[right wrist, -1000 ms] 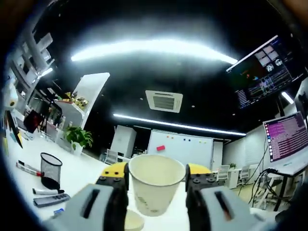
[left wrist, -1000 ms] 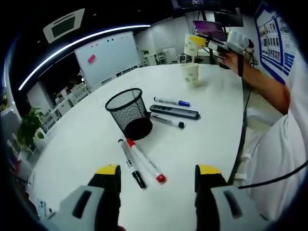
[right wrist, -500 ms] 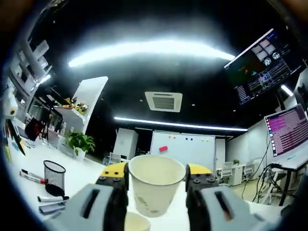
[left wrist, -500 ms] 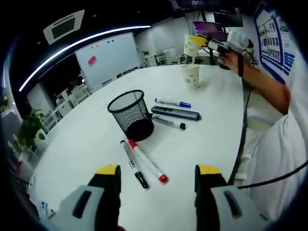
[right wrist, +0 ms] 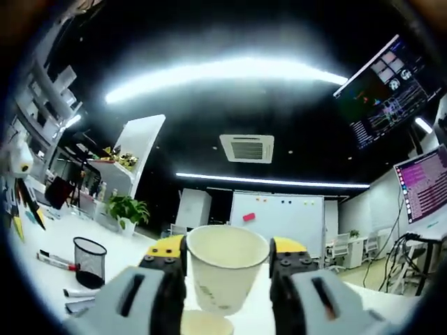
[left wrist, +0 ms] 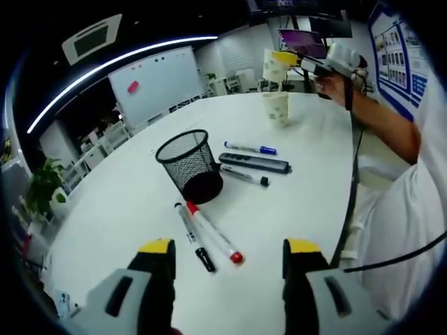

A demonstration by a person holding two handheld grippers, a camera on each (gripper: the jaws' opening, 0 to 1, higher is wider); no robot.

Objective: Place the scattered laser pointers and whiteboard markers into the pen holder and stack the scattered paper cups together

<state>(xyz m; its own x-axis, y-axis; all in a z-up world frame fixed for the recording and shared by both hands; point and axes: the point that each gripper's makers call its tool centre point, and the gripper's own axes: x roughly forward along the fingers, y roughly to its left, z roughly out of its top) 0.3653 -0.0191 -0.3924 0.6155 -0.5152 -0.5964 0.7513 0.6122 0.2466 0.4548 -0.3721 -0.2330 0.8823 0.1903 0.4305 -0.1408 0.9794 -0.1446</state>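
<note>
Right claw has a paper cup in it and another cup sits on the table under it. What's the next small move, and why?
Probably lower the right claw straight down. It is shut on the held paper cup, and the rim of the second paper cup shows just below it. In the left gripper view the held cup hangs above the table cup, apart, so nesting seems to need only a short descent, if the two line up.

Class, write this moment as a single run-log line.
right hand-held gripper: shut on paper cup, above second cup | left hand-held gripper: open, above table | markers lying outside pen holder
</note>
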